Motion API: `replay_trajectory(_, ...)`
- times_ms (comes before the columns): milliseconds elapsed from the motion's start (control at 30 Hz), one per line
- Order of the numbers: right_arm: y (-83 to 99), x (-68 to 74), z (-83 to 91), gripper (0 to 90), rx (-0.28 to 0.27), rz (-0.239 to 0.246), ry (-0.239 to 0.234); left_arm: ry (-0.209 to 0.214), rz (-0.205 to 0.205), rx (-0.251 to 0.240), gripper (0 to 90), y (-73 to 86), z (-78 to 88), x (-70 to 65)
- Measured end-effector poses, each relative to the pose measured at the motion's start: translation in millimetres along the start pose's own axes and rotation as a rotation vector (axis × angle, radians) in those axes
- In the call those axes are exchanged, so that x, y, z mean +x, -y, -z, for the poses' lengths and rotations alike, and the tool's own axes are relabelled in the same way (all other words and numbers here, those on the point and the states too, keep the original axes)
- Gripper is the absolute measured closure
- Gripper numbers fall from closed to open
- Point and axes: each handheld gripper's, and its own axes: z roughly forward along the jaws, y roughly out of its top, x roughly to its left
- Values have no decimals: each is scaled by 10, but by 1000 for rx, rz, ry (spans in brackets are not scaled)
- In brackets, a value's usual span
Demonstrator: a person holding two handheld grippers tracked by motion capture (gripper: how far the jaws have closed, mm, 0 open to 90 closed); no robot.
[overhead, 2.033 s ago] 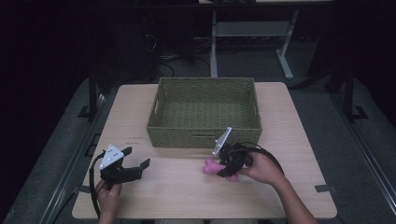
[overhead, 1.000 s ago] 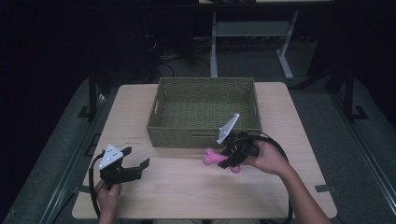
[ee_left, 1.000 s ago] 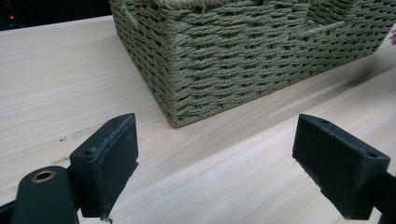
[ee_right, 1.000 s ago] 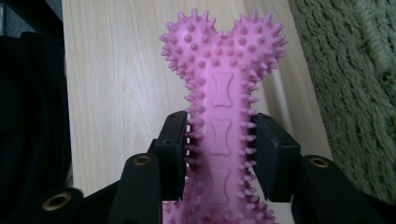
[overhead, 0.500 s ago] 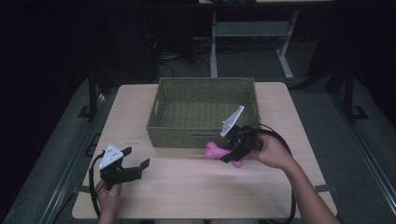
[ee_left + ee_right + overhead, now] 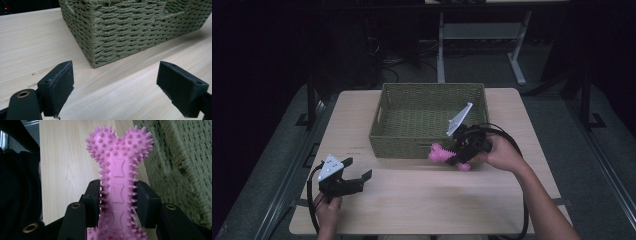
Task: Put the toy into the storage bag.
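A pink spiky bone-shaped toy (image 6: 441,153) (image 6: 120,180) is clamped by its shaft in my right gripper (image 6: 457,152) (image 6: 117,202), lifted off the table just in front of the green woven basket's (image 6: 432,120) near right wall. The toy's knobbed end points left in the high view. Resting near the table's front left, my left gripper (image 6: 357,176) (image 6: 116,92) stands open with bare wood between its jaws. The basket's corner (image 6: 120,30) lies ahead of it.
The basket sits at the middle back of the light wooden table (image 6: 412,200). Black cables trail from both grippers. A white desk frame (image 6: 477,35) stands on the dark floor beyond the table.
My right gripper has risen with the pink toy and drifted toward the basket's front right wall. The left gripper has stayed where it was.
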Motion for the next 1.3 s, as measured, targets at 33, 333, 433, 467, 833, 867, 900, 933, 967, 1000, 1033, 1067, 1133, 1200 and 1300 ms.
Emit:
replay_trajectory(33,-15,-2,9,577,3,2,-1,1,-2,0,138,0,1,2)
replay_trajectory(333,-81,-58,70,577,3,5,-10,2,-3,1,138,-1,0,4)
replay_trajectory(433,-89,-90,98,577,-5,-1,-18,4,-13,5,139,-3,-6,-4)
replay_trajectory(467,-88,-102,109,577,-8,1,-21,4,-13,5,138,-3,-6,-4)
replay_trajectory(833,-199,-209,258,577,-1,2,3,5,-5,4,139,-1,-5,-3)
replay_trajectory(867,-209,-219,270,577,0,-1,0,3,-6,4,139,-1,-6,-3)
replay_trajectory(900,-220,-228,280,577,3,-1,5,2,-9,4,138,-3,-6,-3)
replay_trajectory(933,-238,-251,297,577,6,-3,9,2,-9,4,138,-3,-5,-4)
replay_trajectory(967,-245,-264,306,576,8,-2,11,3,-10,4,139,-3,-5,-4)
replay_trajectory(1000,-251,-274,313,577,8,-5,12,2,-11,5,138,-3,-5,-5)
replay_trajectory(1033,-253,-281,320,577,6,-6,11,1,-9,5,139,-1,-6,-5)
replay_trajectory(1067,-254,-292,326,577,-1,-8,6,1,-9,5,139,-1,-6,-5)
replay_trajectory(1133,-255,-313,334,577,-4,-10,2,2,-5,3,138,0,-5,-1)
replay_trajectory(1200,-273,-362,350,577,7,-12,15,-2,-4,2,138,-1,-4,2)
replay_trajectory(1300,-307,-404,367,576,-1,-18,14,-2,-4,3,138,-1,-5,3)
